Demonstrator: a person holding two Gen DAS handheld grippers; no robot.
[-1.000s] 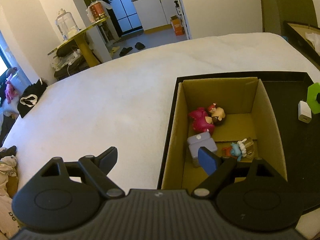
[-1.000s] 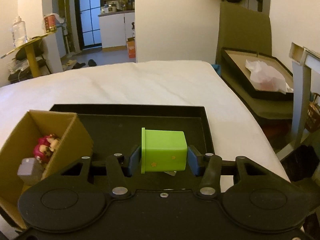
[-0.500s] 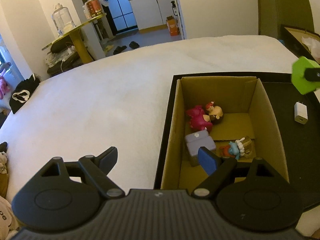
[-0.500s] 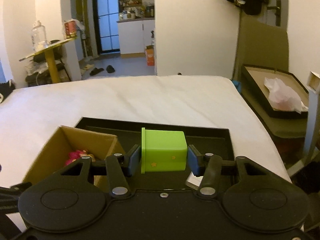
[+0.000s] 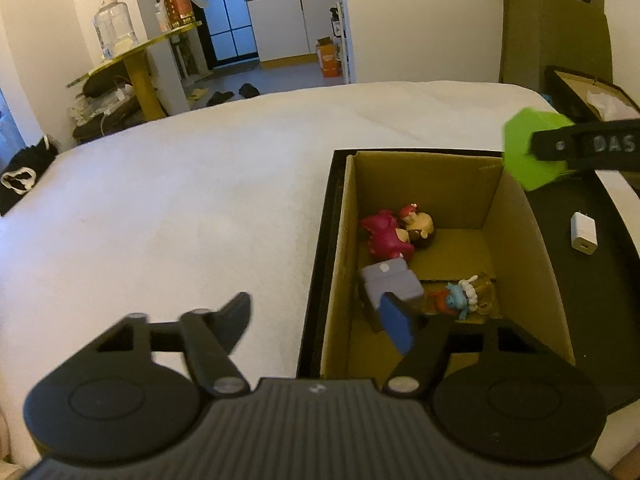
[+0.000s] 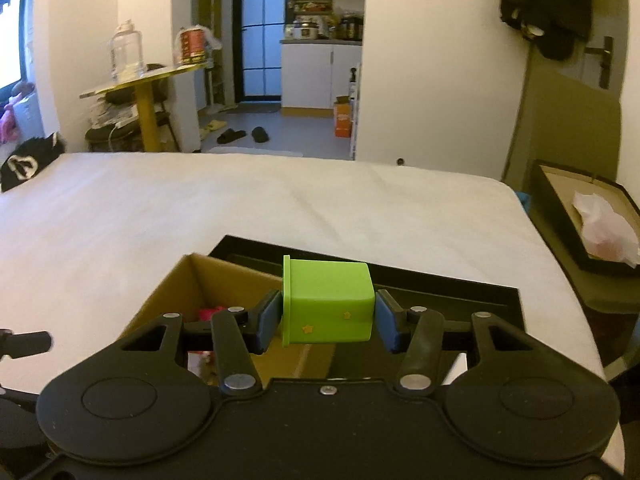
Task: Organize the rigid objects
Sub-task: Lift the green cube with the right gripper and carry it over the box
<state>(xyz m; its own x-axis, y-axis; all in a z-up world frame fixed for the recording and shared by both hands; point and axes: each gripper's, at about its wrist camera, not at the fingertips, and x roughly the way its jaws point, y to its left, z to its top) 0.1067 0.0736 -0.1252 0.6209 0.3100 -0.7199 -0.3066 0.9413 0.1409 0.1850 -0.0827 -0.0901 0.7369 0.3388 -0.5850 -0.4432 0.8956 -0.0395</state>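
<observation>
Smooth green plastic cup (image 6: 328, 302) clamped in right hand-held gripper (image 6: 327, 322); left hand-held gripper (image 5: 320, 322) spread wide, beside cardboard box (image 5: 516, 216).

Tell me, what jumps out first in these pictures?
The bright green cup, clamped sideways in the right gripper and held in the air near the far right corner of the cardboard box. Next, the toys in the box: a pink figure towards the back and a blue one nearer the open left gripper. All of it sits on a white bed.
</observation>
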